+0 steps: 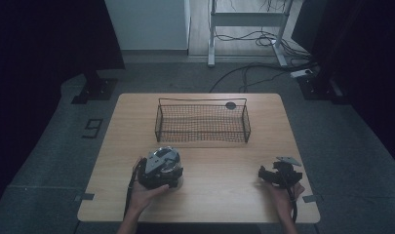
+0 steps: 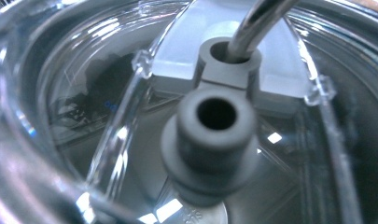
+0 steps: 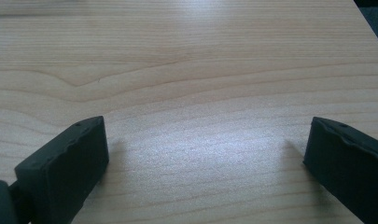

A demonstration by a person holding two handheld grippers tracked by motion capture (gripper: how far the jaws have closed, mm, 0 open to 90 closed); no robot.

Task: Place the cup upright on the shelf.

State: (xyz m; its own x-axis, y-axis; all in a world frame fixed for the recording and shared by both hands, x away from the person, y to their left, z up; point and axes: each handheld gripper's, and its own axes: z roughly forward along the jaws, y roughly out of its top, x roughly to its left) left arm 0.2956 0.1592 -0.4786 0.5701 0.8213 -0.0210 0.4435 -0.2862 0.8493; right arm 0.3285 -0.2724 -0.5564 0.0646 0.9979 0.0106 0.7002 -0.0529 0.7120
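Left gripper (image 1: 161, 168) sits right over a clear lidded container (image 2: 130, 116) at the table's (image 1: 224, 161) seven o'clock; grip state unclear. Right gripper (image 3: 207, 154) idles wide at four o'clock. Likely the pickup step; next comes a lift toward the wire basket (image 1: 203, 122) at twelve.

Dim, bluish light covers the high view; the room's left and right edges sink into near-black while the desk (image 1: 205, 161) stays the brightest area, with mild grain and soft detail. In the left gripper view, a clear plastic container (image 2: 84, 116) sits so close that its near rim blurs heavily, with white glare spots on its curves and on the metal rod (image 2: 256, 23). In the right gripper view, a pale sheen lies on the wood, and the black fingers (image 3: 65, 168) cast soft shadows and look slightly out of focus.
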